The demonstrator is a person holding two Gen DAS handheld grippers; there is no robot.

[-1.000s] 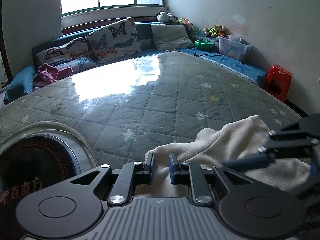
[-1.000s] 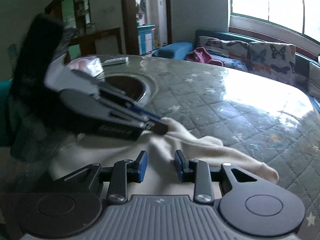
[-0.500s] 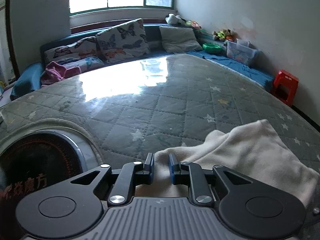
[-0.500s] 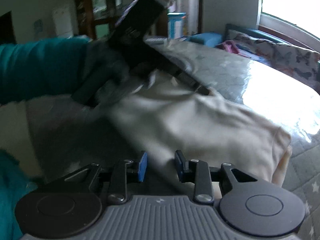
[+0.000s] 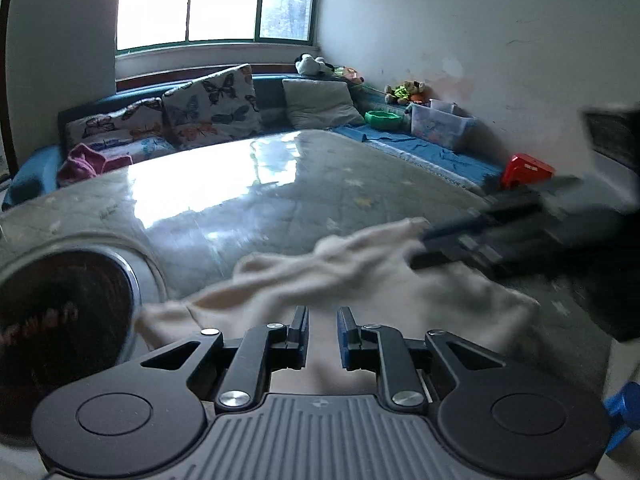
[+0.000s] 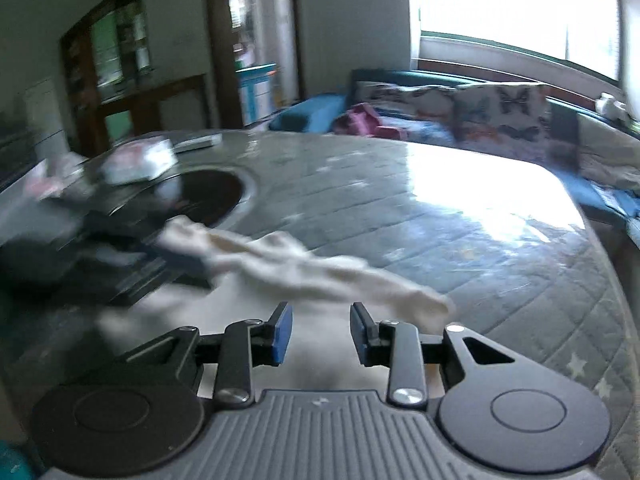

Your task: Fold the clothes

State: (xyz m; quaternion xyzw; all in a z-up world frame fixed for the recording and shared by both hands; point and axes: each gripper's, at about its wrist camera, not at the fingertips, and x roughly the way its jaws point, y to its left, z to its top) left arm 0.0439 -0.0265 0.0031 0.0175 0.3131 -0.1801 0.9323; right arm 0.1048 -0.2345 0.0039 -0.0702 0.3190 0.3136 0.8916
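A cream fleece cloth lies on the quilted grey-green table, drawn up into a blurred ridge. My left gripper has its blue pads close together with cloth between them. In the right wrist view the left gripper pinches the ridge's left end. My right gripper has cloth filling the gap at its fingertips. The left wrist view shows the right gripper closed on the ridge's far right end.
A dark round inset is sunk into the table to the left of the cloth. Small packets lie beyond it. A sofa with butterfly cushions runs behind the table, and a red stool stands at the right.
The cloth lay flat half a second ago; now it is pulled into a raised ridge between the two grippers. The right gripper has come back into the left wrist view on the right.
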